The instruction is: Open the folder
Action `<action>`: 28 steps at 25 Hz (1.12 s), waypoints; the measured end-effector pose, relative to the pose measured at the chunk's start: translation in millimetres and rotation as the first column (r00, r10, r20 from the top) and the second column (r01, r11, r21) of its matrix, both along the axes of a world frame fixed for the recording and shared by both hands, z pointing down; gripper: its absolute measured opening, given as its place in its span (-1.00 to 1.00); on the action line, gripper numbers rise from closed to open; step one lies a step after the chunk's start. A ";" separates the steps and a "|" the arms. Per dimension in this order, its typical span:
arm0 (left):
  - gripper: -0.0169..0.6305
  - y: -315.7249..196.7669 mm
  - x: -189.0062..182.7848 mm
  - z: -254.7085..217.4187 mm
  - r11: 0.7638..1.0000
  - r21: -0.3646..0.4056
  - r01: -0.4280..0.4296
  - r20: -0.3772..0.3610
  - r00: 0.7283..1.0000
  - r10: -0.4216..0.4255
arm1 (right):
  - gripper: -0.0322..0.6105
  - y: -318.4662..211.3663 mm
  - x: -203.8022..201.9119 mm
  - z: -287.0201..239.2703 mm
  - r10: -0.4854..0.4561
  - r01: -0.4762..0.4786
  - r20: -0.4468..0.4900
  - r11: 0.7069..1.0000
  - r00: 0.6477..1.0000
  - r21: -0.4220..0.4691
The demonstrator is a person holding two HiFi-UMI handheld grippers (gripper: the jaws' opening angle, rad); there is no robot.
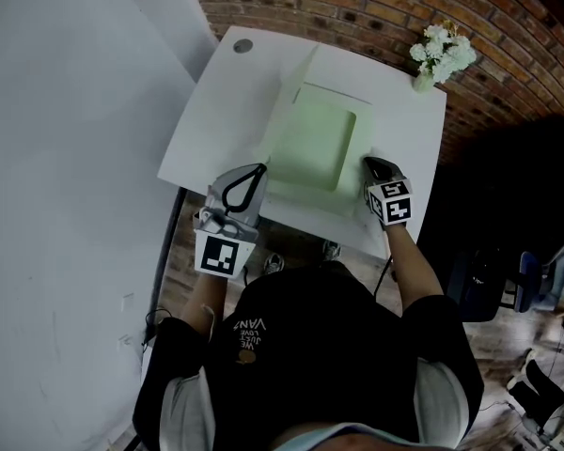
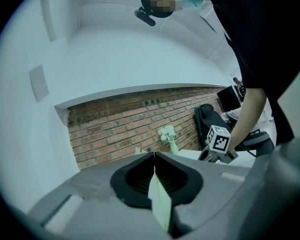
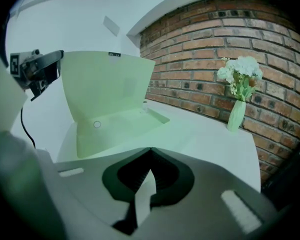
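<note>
Pale green flat plastic folder (image 1: 310, 144) lies half open at the middle of the white rectangular table (image 1: 207, 130), between the two tongs. Its cover (image 3: 105, 84) stands raised on the left, and the left gripper (image 1: 260, 167) is pressed shut on the cover's near corner. The right gripper (image 1: 371, 163) is clamped on the folder's lower sheet at the near right edge. A small green vase of white flowers (image 1: 442, 54) stands at the far right corner.

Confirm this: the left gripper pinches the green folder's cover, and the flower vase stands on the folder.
Wrong about the vase. The flower vase stands at the far right corner of the table, apart from the green folder; the head view shows it. The left gripper does pinch the cover.
</note>
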State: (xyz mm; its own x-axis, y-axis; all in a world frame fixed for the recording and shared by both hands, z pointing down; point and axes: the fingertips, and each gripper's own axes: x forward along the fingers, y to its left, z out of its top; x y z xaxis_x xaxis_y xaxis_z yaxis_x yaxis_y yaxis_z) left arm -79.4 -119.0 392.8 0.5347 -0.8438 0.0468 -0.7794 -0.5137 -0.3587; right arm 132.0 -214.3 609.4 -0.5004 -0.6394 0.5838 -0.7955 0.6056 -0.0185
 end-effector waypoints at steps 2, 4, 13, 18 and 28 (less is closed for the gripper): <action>-0.92 -1.9 -9.5 -1.2 1.000 -0.002 0.022 -0.013 1.000 -0.022 | -0.90 -0.1 0.3 -0.6 0.006 -0.006 -0.002 1.000 1.000 0.001; -0.92 -3.8 -21.7 2.2 0.997 -0.036 0.061 -0.044 0.997 -0.063 | -0.90 -0.5 0.3 -0.4 0.012 -0.012 -0.004 1.000 1.000 0.000; -0.92 -10.5 -72.1 6.1 0.982 -0.062 0.180 -0.048 0.982 -0.183 | -0.90 -1.0 1.3 0.7 0.038 -0.038 -0.017 0.999 0.999 -0.002; -0.92 -14.4 -94.6 7.4 0.971 -0.056 0.233 -0.056 0.970 -0.236 | -0.90 -0.7 0.9 0.7 0.045 -0.046 -0.025 0.999 0.999 -0.002; -0.90 -22.4 -133.9 15.2 0.934 -0.072 0.350 -0.048 0.934 -0.354 | -0.90 -0.4 1.2 0.3 0.049 -0.049 -0.028 0.999 0.998 -0.004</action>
State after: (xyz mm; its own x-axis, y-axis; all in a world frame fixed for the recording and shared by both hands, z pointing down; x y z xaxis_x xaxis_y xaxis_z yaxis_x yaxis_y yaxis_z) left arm -213.4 -141.4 408.0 0.2074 -0.9748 0.0819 -0.9331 -0.2223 -0.2826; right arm 133.2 -214.7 609.7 -0.4518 -0.6600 0.6003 -0.8247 0.5655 0.0011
